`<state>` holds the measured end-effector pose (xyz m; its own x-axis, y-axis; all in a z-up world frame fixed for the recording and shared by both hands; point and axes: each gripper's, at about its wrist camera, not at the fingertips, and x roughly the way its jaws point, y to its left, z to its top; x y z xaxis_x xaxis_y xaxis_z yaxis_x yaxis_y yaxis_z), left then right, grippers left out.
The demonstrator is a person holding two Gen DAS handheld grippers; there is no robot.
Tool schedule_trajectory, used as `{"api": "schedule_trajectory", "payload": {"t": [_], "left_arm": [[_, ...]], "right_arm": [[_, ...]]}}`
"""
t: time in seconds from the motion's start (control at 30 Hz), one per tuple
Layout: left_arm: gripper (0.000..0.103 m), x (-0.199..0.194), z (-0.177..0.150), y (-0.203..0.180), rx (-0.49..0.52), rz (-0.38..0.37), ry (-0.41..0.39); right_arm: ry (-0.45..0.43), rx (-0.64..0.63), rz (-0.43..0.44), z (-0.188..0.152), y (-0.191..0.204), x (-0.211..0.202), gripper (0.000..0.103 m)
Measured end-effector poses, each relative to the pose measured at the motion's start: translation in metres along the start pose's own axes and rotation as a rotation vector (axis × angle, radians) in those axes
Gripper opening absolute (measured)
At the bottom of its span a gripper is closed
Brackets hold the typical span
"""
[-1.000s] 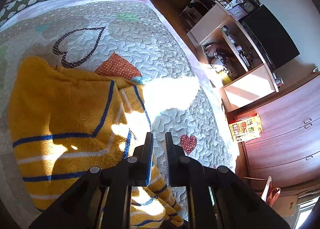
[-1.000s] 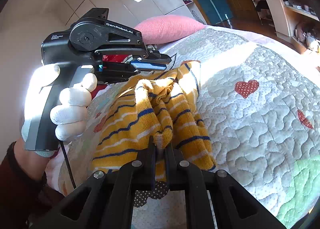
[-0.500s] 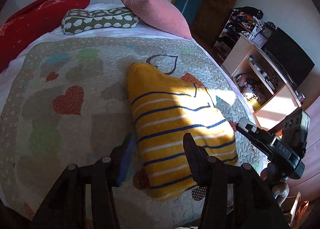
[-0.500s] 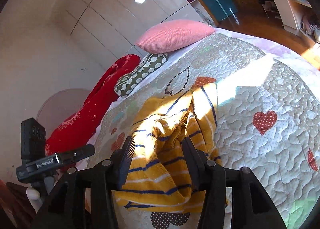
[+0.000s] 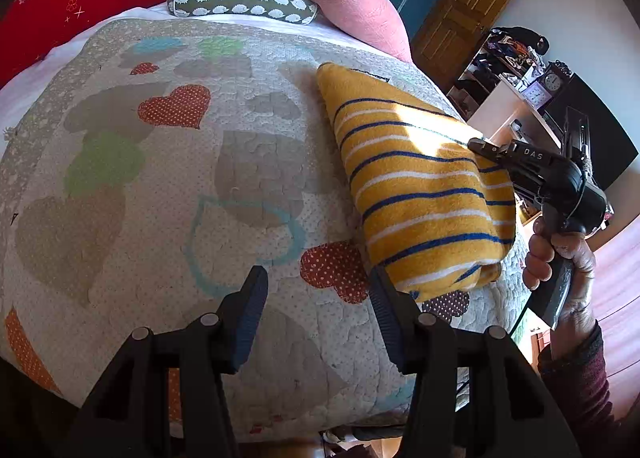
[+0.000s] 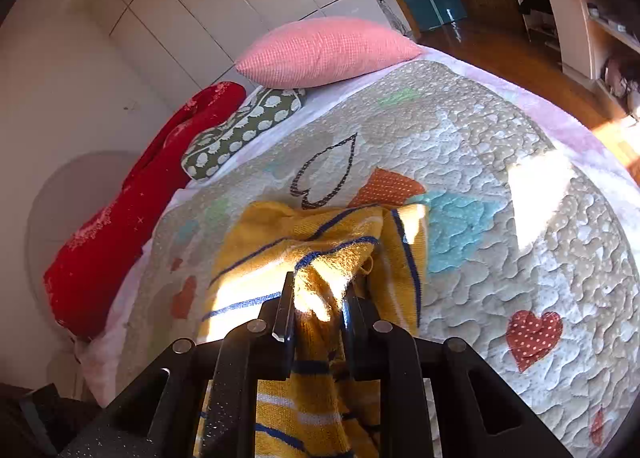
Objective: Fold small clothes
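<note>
The mustard-yellow knitted garment with blue and white stripes (image 5: 424, 194), folded on the heart-patterned quilt (image 5: 160, 186), has been released by the left gripper (image 5: 318, 298), now empty with fingers opening beside it, while a bunched fold is being clamped by the closing right gripper (image 6: 318, 302).

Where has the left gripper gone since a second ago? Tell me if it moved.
Yes. The left gripper has left the sweater, which now lies right of it, and hangs open over the bare quilt.
</note>
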<state>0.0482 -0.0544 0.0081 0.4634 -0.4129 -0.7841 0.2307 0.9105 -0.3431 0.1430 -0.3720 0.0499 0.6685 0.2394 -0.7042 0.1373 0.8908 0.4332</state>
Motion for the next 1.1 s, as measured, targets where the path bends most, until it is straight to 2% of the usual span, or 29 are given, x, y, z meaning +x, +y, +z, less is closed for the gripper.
{"api": "schedule_trajectory", "payload": {"t": [0.07, 0.1, 0.17, 0.23, 0.37, 0.43, 0.53, 0.63, 0.67, 0.7, 0.77, 0.8, 0.83, 0.9, 1.0, 1.1], "left_arm": [[0.051, 0.006, -0.006, 0.000, -0.015, -0.012, 0.026], [0.051, 0.007, -0.009, 0.001, -0.021, -0.018, 0.034], [0.051, 0.007, -0.011, 0.000, -0.017, -0.014, 0.037], [0.051, 0.005, -0.012, -0.001, -0.007, -0.003, 0.030], [0.052, -0.002, -0.011, -0.007, -0.005, -0.014, 0.001], [0.052, -0.003, -0.010, -0.009, 0.002, -0.020, -0.004], [0.053, -0.004, -0.012, -0.011, 0.010, -0.015, 0.000], [0.053, -0.007, -0.014, -0.009, -0.002, -0.017, -0.004], [0.053, -0.009, -0.015, -0.007, -0.004, -0.016, -0.005], [0.053, -0.010, -0.016, -0.006, -0.005, -0.015, -0.006], [0.053, -0.012, -0.018, -0.002, -0.005, -0.011, -0.003], [0.053, -0.012, -0.018, 0.001, -0.004, -0.012, -0.002], [0.053, -0.012, -0.019, 0.003, -0.003, -0.011, -0.001], [0.053, -0.010, -0.017, 0.007, -0.009, -0.006, -0.002], [0.053, -0.006, -0.014, 0.013, -0.029, -0.011, 0.001], [0.053, -0.004, -0.016, 0.015, -0.035, 0.011, 0.002]], "right_arm": [[0.077, -0.030, -0.096, -0.011, -0.009, 0.022, 0.023], [0.099, -0.023, -0.105, -0.016, -0.016, 0.026, 0.025], [0.065, 0.003, -0.085, -0.020, -0.022, 0.012, 0.034], [0.031, 0.040, -0.063, -0.017, -0.026, -0.011, 0.039], [-0.106, 0.057, -0.077, 0.001, -0.015, -0.046, 0.039], [-0.109, 0.050, -0.018, 0.014, -0.003, -0.047, 0.039], [-0.022, 0.045, 0.109, 0.032, 0.012, -0.018, 0.039], [0.179, 0.111, 0.218, 0.040, 0.006, 0.042, 0.039], [0.207, 0.142, 0.181, 0.041, -0.002, 0.057, 0.039], [0.194, 0.148, 0.079, 0.042, -0.012, 0.066, 0.038], [0.182, 0.098, -0.222, 0.041, -0.027, 0.077, 0.039], [0.195, 0.086, -0.312, 0.039, -0.034, 0.080, 0.042], [0.199, 0.097, -0.302, 0.035, -0.040, 0.078, 0.051], [0.159, 0.136, -0.248, 0.034, -0.047, 0.062, 0.051], [0.029, 0.156, -0.247, 0.040, -0.044, 0.023, 0.051], [0.006, 0.144, -0.102, 0.034, -0.025, -0.006, 0.051]]}}
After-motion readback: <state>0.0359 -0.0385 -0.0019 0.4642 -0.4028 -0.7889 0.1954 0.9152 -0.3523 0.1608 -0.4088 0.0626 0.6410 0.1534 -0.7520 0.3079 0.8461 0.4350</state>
